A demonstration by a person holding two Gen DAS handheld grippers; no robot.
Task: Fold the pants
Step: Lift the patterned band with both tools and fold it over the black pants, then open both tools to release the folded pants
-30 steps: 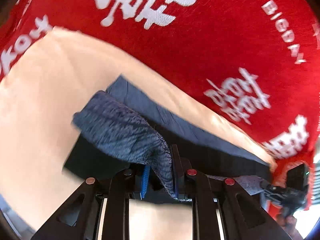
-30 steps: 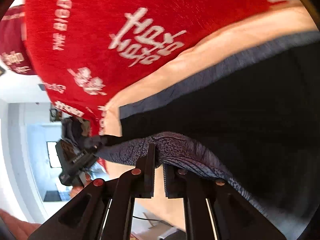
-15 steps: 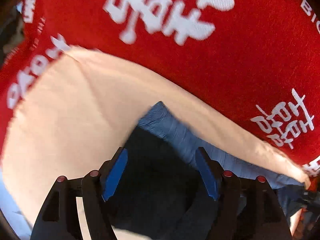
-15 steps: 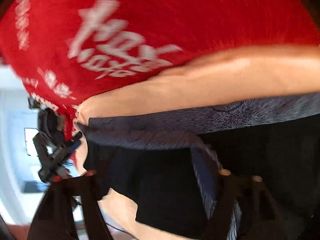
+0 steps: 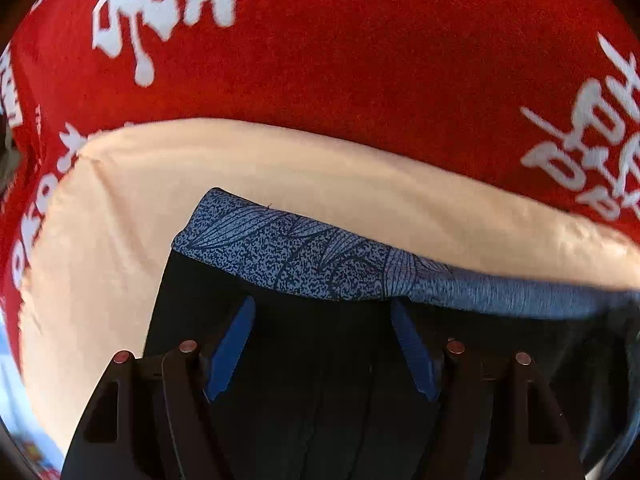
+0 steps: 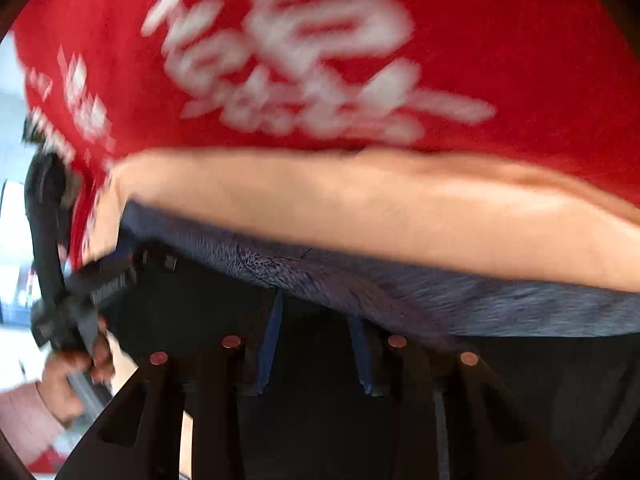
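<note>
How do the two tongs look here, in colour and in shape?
Both the left tongs and the right tongs are black, with angular arms, small round reddish studs on top, and blue pads lining the inner faces. The hand holding the left one wears a pink sleeve.

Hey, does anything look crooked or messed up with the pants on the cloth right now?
Nothing stands out. The dark pants lie flat on the beige cloth, their blue patterned band running smooth along the far edge. Both the left gripper and right gripper are open above them.
</note>
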